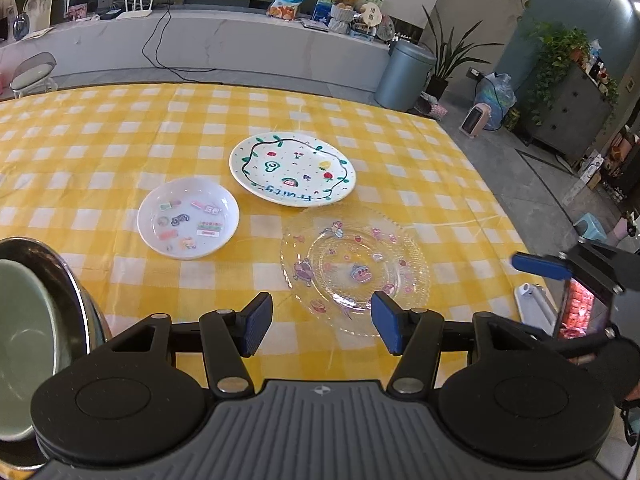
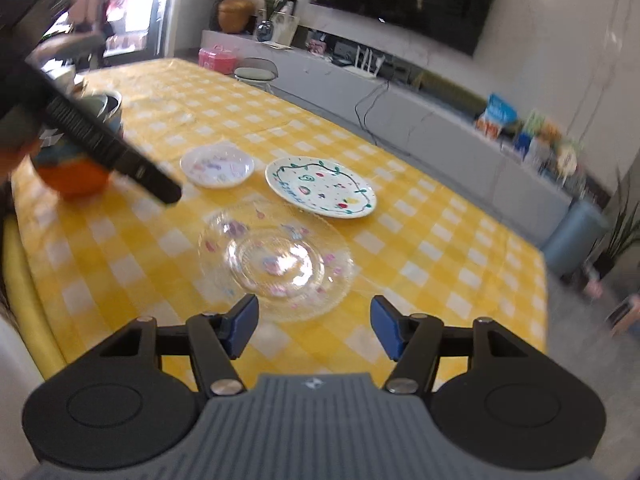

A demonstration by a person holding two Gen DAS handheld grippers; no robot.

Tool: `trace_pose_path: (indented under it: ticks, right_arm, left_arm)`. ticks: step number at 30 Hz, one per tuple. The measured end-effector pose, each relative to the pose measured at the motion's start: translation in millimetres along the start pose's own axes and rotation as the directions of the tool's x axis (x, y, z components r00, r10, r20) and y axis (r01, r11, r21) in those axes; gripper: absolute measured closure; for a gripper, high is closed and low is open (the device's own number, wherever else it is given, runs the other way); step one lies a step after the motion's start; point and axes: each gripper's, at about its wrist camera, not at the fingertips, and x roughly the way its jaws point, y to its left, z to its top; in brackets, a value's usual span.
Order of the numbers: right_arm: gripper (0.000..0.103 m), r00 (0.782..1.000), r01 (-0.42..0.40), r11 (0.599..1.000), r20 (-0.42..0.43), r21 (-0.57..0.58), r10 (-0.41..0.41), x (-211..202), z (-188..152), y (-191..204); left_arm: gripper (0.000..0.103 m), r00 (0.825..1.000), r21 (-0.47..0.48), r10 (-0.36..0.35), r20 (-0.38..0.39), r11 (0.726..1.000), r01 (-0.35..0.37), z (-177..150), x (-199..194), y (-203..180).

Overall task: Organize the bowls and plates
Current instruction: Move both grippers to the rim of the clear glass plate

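Observation:
A clear glass plate (image 1: pixel 356 272) with pink stickers lies on the yellow checked table (image 1: pixel 100 140), just ahead of my open, empty left gripper (image 1: pixel 322 324). Beyond it lie a white plate painted with fruit (image 1: pixel 292 168) and a small white stickered plate (image 1: pixel 188 218). At the left edge a pale green bowl (image 1: pixel 20 328) sits inside a metal bowl (image 1: pixel 76 280). In the right wrist view my right gripper (image 2: pixel 314 326) is open and empty, at the near rim of the glass plate (image 2: pixel 276 260). The fruit plate (image 2: pixel 320 186) and small plate (image 2: pixel 216 166) lie farther back.
An orange bowl (image 2: pixel 76 180) and stacked bowls (image 2: pixel 106 108) stand at the table's left in the right wrist view, partly hidden by the left gripper's black body (image 2: pixel 120 152). The table edge (image 2: pixel 540 320) drops off at the right. A blue finger (image 1: pixel 540 266) of the right gripper shows at the right.

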Motion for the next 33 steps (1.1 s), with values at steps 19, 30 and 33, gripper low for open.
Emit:
trace_pose_path:
  ticks: [19, 30, 33]
  right_arm:
    - [0.042, 0.997, 0.038, 0.978, 0.074, -0.205, -0.023, -5, -37, -6]
    - [0.037, 0.984, 0.075, 0.984, 0.175, -0.16, -0.046, -4, -1, -5]
    - [0.037, 0.989, 0.048, 0.999, 0.144, -0.023, -0.044, 9, 12, -14]
  left_arm:
    - [0.037, 0.997, -0.048, 0.033, -0.075, 0.998, -0.037, 7, 40, -6]
    - [0.037, 0.999, -0.058, 0.029, -0.03, 0.998, -0.031, 15, 51, -2]
    - [0.036, 0.999, -0.048, 0.044, -0.012, 0.998, -0.044, 15, 56, -1]
